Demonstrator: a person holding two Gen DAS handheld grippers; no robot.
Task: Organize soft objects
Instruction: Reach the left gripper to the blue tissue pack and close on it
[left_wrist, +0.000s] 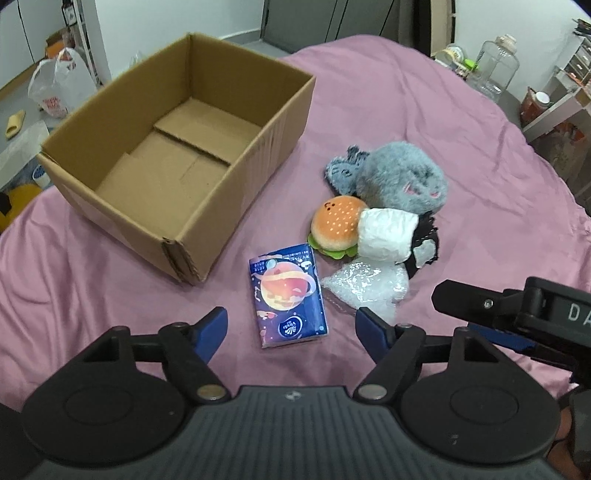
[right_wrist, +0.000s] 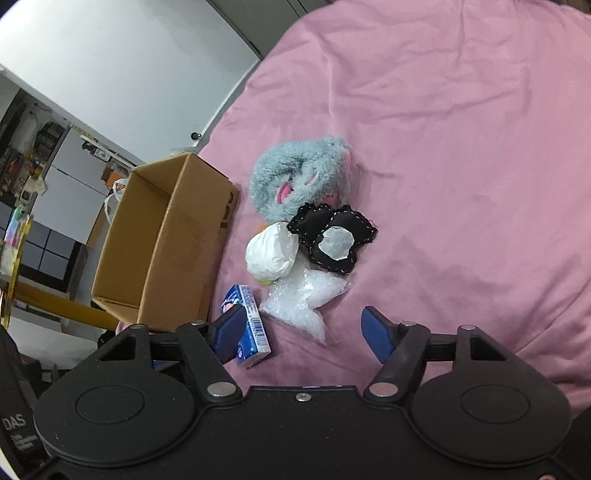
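Observation:
An empty cardboard box (left_wrist: 177, 147) stands open on the pink bedspread (left_wrist: 406, 110). Right of it lies a pile: a grey plush (left_wrist: 399, 177), a burger plush (left_wrist: 336, 227), a white soft bundle (left_wrist: 386, 236), a black fabric piece (left_wrist: 426, 243) and a bubble-wrap bag (left_wrist: 365, 286). A blue tissue pack (left_wrist: 288, 295) lies in front of the box. My left gripper (left_wrist: 291, 325) is open, just short of the tissue pack. My right gripper (right_wrist: 303, 328) is open near the bubble-wrap bag (right_wrist: 306, 295); its body shows in the left wrist view (left_wrist: 517, 317).
The box (right_wrist: 162, 243) is at left in the right wrist view, next to the tissue pack (right_wrist: 247, 325), grey plush (right_wrist: 299, 181) and black piece (right_wrist: 332, 236). A plastic bag (left_wrist: 59, 85) lies on the floor beyond the bed. Bottles and shelves (left_wrist: 495, 66) stand at the far right.

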